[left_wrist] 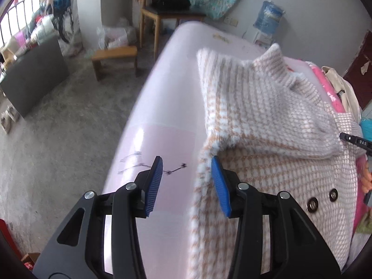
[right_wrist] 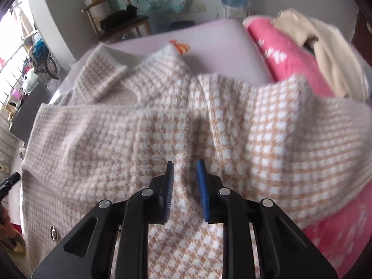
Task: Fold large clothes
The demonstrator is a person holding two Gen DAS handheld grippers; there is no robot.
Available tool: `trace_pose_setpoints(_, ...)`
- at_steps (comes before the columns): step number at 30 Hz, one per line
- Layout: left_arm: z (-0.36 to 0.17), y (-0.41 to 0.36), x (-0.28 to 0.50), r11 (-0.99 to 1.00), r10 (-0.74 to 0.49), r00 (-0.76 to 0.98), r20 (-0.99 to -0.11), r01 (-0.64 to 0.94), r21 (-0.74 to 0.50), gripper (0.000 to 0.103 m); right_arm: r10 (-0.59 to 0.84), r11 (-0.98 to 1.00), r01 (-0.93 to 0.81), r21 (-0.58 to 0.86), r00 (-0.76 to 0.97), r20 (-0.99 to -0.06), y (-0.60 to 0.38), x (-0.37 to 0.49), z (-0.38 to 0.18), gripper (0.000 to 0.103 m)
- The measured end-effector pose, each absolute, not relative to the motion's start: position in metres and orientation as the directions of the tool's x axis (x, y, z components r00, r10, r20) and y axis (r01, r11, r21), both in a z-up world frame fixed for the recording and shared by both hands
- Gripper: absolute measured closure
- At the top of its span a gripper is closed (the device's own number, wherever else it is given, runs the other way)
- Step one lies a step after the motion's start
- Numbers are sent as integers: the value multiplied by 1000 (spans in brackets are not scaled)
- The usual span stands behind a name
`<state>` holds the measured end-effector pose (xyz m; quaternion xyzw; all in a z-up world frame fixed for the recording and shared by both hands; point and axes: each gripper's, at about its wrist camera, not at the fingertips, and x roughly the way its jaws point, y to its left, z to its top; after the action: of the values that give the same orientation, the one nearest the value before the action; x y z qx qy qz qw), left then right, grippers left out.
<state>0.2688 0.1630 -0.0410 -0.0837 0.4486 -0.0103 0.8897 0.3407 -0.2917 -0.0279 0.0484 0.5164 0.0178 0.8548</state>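
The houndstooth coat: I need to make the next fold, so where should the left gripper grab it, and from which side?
Judging by its pose, take the houndstooth coat by its free side edge, coming in from the bare pink surface. That edge lies exposed with nothing on it, right beside the open left gripper, so one finger could slide under it.

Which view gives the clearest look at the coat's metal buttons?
The left wrist view: two dark round buttons show side by side on the checked coat, sharp and unobstructed. The right wrist view shows only one button near its lower left edge, small and blurred.
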Motion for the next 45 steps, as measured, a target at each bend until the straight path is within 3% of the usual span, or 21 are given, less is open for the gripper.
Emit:
trace_pose_setpoints(4, -11, 152, 270, 986, -147, 665, -732, 41, -161, 62, 125, 992, -86, 95, 494, -860, -271, 342, -15, 66)
trace_pose_setpoints(8, -6, 119, 325, 969, -244, 643, -726, 148, -195, 62, 174, 978, -181, 99, 462, -870, -239, 361, -28, 66)
trace_pose_setpoints(12, -30, 98, 392, 979, -204, 600, -774, 140, -149, 62, 144, 985, -151, 85, 441, -886, -236, 384, -48, 66)
trace_pose_setpoints(15, -56, 99, 427, 995, -102, 556, -825, 70, -76, 62, 130, 990, -109, 90, 447, -885, -252, 394, -55, 66)
trace_pose_setpoints(17, -63, 107, 436, 993, -115, 543, -832, 51, -104, 61, 127, 991, -94, 94, 449, -884, -257, 398, -54, 66)
trace_pose_setpoints(21, -52, 110, 439, 995, -94, 583, -807, 31, -93, 62, 60, 996, -83, 24, 462, -885, -246, 402, -46, 66)
trace_pose_setpoints(25, -46, 108, 442, 993, -113, 606, -787, 42, -110, 61, 191, 975, -194, 112, 459, -868, -209, 400, -31, 65)
trace_pose_setpoints(28, -60, 108, 449, 999, -34, 573, -819, -11, -49, 58, 257, 951, -269, 149, 430, -866, -181, 401, -35, 64)
trace_pose_setpoints(31, -68, 118, 449, 995, -36, 580, -814, -56, -84, 48, 236, 950, -289, 122, 401, -885, -165, 410, -54, 63)
trace_pose_setpoints(35, -60, 122, 441, 995, -2, 595, -804, -80, -62, 50, 225, 957, -257, 133, 375, -899, -168, 414, -56, 62)
trace_pose_setpoints(41, -41, 80, 386, 996, -67, 597, -799, 91, -16, 49, 218, 954, -278, 108, 403, -889, -177, 376, -39, 49)
trace_pose_setpoints(45, -67, 48, 370, 985, 22, 568, -823, 129, 115, 47, 154, 960, -278, 39, 405, -901, -183, 363, -58, 48)
